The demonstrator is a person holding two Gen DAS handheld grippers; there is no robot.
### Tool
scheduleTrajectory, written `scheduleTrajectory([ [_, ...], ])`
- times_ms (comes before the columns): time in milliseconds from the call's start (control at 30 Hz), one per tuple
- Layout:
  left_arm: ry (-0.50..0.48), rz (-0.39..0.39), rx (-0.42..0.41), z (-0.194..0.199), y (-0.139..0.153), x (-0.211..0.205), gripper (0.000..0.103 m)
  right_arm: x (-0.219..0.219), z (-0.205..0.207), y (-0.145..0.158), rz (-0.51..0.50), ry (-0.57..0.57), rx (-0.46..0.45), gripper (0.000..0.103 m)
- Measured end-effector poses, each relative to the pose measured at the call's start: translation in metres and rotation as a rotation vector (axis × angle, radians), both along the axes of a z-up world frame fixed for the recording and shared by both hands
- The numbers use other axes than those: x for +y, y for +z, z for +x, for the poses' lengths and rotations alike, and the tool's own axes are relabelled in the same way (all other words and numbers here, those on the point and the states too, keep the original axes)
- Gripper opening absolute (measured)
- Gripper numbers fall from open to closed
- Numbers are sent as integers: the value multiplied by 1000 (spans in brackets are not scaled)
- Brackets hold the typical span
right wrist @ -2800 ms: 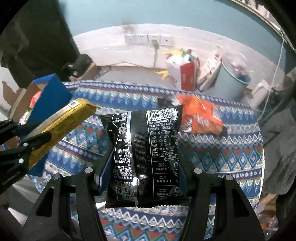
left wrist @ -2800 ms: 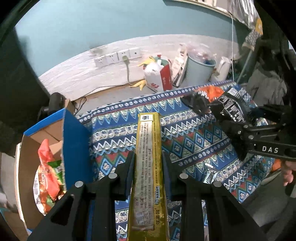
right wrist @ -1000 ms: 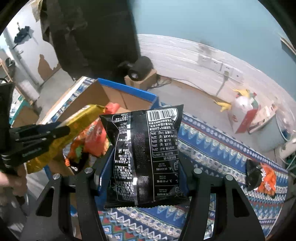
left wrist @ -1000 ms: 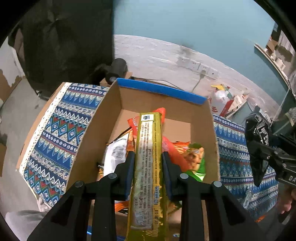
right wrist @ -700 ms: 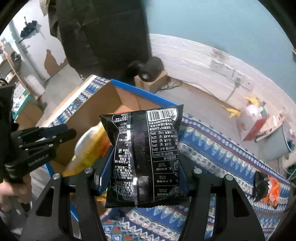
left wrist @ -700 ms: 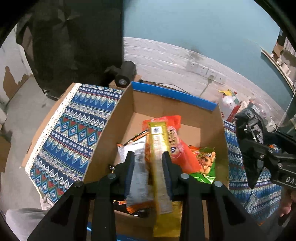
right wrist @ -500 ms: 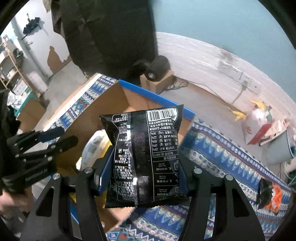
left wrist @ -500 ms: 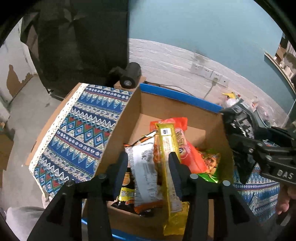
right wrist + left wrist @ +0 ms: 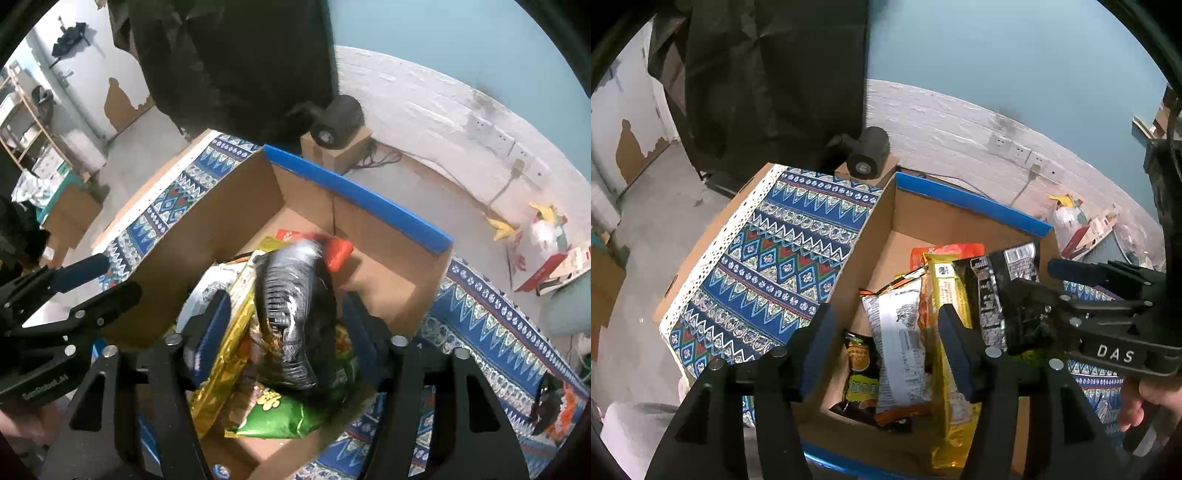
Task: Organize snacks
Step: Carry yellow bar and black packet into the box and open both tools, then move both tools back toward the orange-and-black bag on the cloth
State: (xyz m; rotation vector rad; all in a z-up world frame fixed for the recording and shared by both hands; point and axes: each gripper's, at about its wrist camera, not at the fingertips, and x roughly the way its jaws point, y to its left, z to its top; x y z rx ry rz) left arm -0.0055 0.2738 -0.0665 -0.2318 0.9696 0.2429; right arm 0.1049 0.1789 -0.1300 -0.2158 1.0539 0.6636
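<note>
While both tools hung over the cardboard box, each had its jaws opening. The left tool stood spread and empty, with the long yellow pack already lying in the box among the other snacks, beside a white packet. Between the widening fingers of the right tool the black bag looked blurred and tilted, apparently slipping free onto the heap, its pads no longer seeming to press on it. The risk lay in that heap: the box looked fairly full on this side, and the bag might land on the slick green packet near the front wall and slide over the rim onto the patterned cloth of the bench. Because the two tools sat close together, a hasty withdrawal could also knock one against the other or snag a packet edge. One orange snack was yet to be collected at the far corner of the bench.
</note>
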Motion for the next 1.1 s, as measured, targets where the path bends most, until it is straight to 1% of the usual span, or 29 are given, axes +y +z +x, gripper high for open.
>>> scheduleTrajectory([
  [167, -30, -9, -5, 5, 3, -13, 60, -11, -6, 10, -28, -5, -43, 71],
  [267, -56, -10, -7, 8, 5, -25, 60, -27, -10, 19, -26, -23, -68, 77],
  [433, -109, -11, -19, 11, 10, -49, 61, -54, -12, 29, -28, -53, -91, 78],
  [567, -148, -9, -24, 15, 13, -67, 62, -79, -14, 30, -58, -83, -109, 79],
  [633, -169, -14, -25, 17, 14, -78, 65, -91, -14, 30, -69, -98, -110, 79],
  [800, -224, -17, -18, 23, 15, -104, 65, -124, -18, 28, -103, -127, -115, 79],
  [1100, -346, 28, -9, 30, 15, -161, 66, -184, -30, 26, -136, -191, -123, 79],
])
